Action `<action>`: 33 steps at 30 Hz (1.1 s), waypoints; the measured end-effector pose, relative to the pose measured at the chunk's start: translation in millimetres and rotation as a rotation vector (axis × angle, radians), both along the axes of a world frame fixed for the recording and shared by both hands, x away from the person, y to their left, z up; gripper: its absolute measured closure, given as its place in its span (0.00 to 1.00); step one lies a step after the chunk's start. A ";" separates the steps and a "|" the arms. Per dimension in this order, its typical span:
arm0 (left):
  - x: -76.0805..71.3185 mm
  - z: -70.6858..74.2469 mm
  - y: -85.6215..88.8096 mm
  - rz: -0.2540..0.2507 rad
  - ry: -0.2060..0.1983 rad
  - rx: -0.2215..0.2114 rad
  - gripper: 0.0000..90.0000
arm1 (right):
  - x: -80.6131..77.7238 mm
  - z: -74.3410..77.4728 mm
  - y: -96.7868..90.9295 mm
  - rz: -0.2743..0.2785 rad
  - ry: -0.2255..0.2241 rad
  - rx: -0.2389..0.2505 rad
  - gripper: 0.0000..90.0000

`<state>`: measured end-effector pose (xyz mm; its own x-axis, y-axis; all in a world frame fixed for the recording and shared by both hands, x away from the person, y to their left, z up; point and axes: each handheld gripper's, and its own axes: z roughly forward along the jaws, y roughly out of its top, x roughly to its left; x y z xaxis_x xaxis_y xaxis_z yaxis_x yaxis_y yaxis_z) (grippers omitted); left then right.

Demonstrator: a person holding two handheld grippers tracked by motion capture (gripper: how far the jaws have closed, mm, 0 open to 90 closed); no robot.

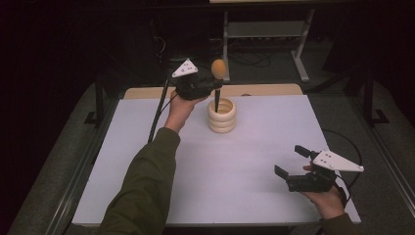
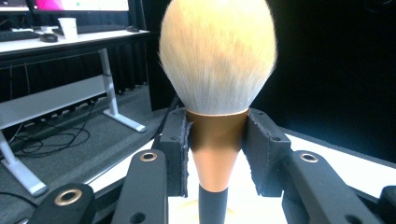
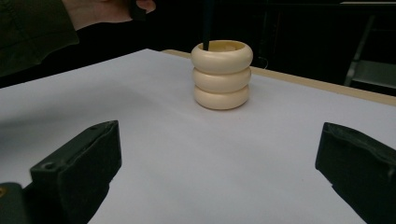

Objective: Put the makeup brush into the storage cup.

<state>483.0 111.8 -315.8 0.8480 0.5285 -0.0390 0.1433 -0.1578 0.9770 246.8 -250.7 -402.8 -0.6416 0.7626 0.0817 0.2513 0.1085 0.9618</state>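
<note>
The right gripper (image 1: 292,163) rests at the near right corner of the white table (image 1: 244,161), held in the person's right hand (image 1: 327,199). Its jaws stand wide apart with nothing between them; in the right gripper view both black pads sit at the bottom corners with bare table surface between.

Farther back, near the middle of the far half of the table, stands one cream holder (image 1: 221,115) shaped as three stacked rings. In the right gripper view the holder (image 3: 222,74) is upright, with the black handle of the brush entering its open top at the left side of the rim.

The left gripper (image 1: 219,84) is held above and just to the left of the holder by the left hand (image 1: 180,108). Its jaws are narrowed and clamped on one makeup brush (image 1: 218,83). In the left gripper view the pads press on both sides of the copper ferrule of the brush (image 2: 217,135), the pale bristle head rises above the jaws, and the black handle drops below them. The brush stands upright, bristles up, with the lower end of its handle inside the holder.

Count: two grippers, one brush, one holder, one table.

Beyond the table lie a dark floor, cables and the legs of a desk (image 1: 264,29).
</note>
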 end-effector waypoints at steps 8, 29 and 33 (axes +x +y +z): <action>1.8 -10.6 -1.6 0.009 0.025 0.002 0.70 | -0.3 0.0 0.9 0.001 0.006 0.004 0.00; 4.4 -28.1 -0.6 0.011 0.063 0.026 0.70 | -0.3 -0.6 1.7 0.003 0.011 0.005 0.00; 4.7 -30.9 -0.7 0.013 0.074 0.027 0.70 | 0.0 -0.8 1.7 0.003 0.009 0.003 0.00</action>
<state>487.7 111.1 -346.7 0.8365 0.5410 -0.0869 0.2172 -0.1817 0.9591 246.8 -249.0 -403.6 -0.6432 0.7604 0.0897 0.2600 0.1067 0.9597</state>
